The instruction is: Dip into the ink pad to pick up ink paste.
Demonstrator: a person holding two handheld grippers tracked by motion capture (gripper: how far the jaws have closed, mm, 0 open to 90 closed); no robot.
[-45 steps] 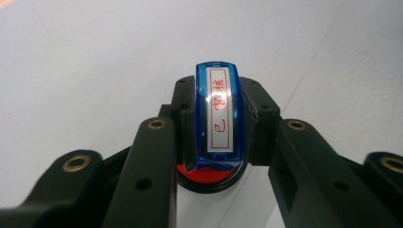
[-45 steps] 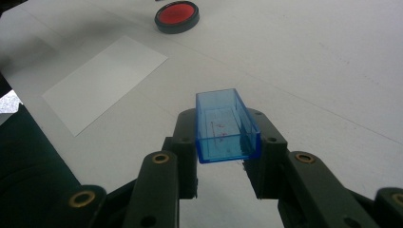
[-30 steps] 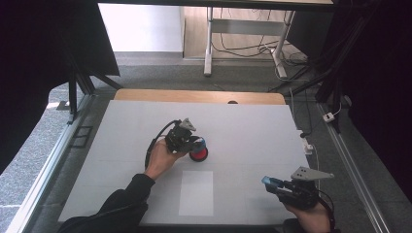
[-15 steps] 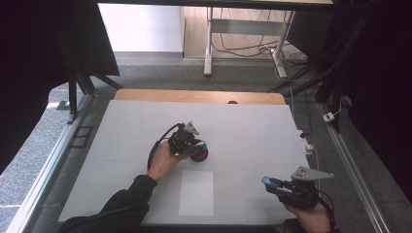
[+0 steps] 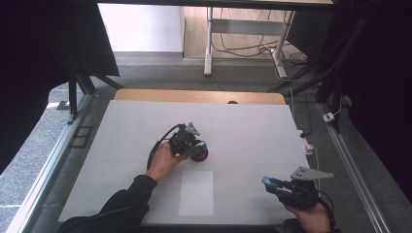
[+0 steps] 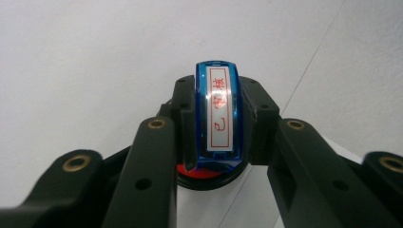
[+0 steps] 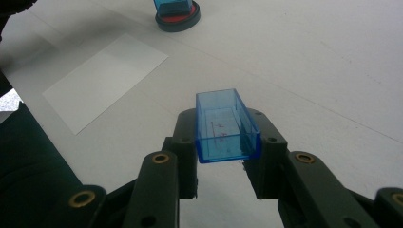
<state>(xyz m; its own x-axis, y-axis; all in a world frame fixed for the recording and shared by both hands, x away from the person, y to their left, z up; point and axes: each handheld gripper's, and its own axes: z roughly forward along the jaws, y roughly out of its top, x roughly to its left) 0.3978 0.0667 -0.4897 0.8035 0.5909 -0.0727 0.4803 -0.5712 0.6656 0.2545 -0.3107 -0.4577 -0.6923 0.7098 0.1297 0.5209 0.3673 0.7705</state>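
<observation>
A blue stamp point(image 6: 218, 118) with red characters on its label is clamped between the jaws of the left gripper point(image 5: 190, 141) and pressed down onto a round ink pad point(image 5: 199, 155) with a red face, near the middle of the white table point(image 5: 252, 126). The stamp's clear blue cap point(image 7: 224, 126) is held off to the side, pinched in the jaws of the right gripper point(image 5: 278, 185) at the near right of the table. A blank sheet of paper point(image 5: 196, 192) lies flat between the two grippers, no mark seen on it. Judged from this: uncapping done, inking in hand; left are the lift from the pad, the press onto the paper, and likely the recapping.
</observation>
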